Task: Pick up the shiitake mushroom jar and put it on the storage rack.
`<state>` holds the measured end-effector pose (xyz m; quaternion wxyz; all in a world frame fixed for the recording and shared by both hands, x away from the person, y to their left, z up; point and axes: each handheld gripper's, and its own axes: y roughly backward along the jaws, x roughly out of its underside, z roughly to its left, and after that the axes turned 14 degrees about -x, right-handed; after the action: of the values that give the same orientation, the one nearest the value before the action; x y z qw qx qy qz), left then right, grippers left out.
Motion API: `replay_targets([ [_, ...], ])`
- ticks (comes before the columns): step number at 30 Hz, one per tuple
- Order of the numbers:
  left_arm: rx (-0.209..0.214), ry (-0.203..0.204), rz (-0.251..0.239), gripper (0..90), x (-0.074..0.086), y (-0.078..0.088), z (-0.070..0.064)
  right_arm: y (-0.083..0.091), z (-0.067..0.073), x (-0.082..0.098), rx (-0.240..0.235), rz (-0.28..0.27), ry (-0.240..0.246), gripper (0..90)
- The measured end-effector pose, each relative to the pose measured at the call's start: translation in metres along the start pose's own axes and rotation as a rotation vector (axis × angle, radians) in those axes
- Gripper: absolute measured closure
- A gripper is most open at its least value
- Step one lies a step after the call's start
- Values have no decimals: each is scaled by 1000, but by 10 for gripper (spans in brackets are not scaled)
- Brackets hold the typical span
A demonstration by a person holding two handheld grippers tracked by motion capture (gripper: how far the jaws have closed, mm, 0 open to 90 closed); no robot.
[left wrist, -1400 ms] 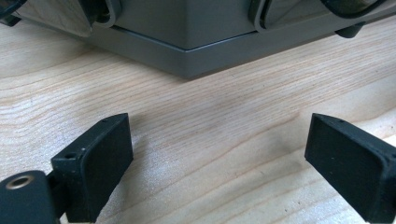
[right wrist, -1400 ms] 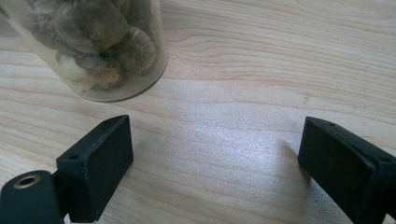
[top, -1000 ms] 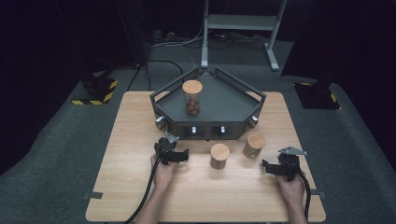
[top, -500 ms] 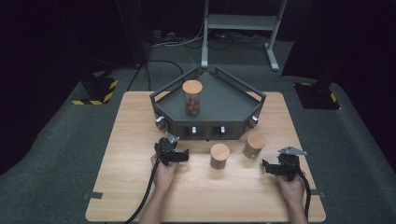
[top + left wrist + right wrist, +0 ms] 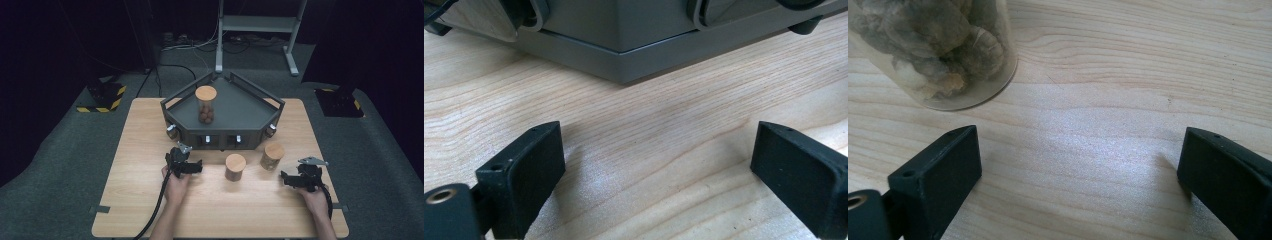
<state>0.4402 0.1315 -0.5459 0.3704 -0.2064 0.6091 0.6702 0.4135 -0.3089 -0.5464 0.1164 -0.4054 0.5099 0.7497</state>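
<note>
Both grippers rest low on the wooden desk (image 5: pixel 140 150), in front of the grey angular tray (image 5: pixel 240 107). The left gripper (image 5: pixel 196 169) sits just before the tray's front wall, its fingers (image 5: pixel 526 172) spread wide with only bare wood between them. The right gripper (image 5: pixel 285 179) lies farther out from the tray, its fingers (image 5: pixel 938 175) having just been opening, now released with nothing between them. A cork-lidded jar (image 5: pixel 272 156) stands just in front of the tray, near the right gripper; another jar (image 5: pixel 235 166) stands beside it, between the two grippers. A third jar (image 5: pixel 205 104) stands upright inside the tray
</note>
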Motion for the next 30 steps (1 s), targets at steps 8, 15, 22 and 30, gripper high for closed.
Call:
replay_targets([
  [8, 1, 0, 0, 71, 0, 0, 0, 0, 1, 0, 14, 3, -3, 16],
  [15, 1, 2, -1, 71, 0, 0, 0, 5, 3, -1, 8, 7, 11, 15],
  [22, 1, 2, 0, 71, 0, 0, 0, 11, 16, 1, -43, -10, 38, 19],
  [30, 1, 2, -1, 71, 0, 0, 0, 16, 26, 7, -93, -22, 38, 19],
])
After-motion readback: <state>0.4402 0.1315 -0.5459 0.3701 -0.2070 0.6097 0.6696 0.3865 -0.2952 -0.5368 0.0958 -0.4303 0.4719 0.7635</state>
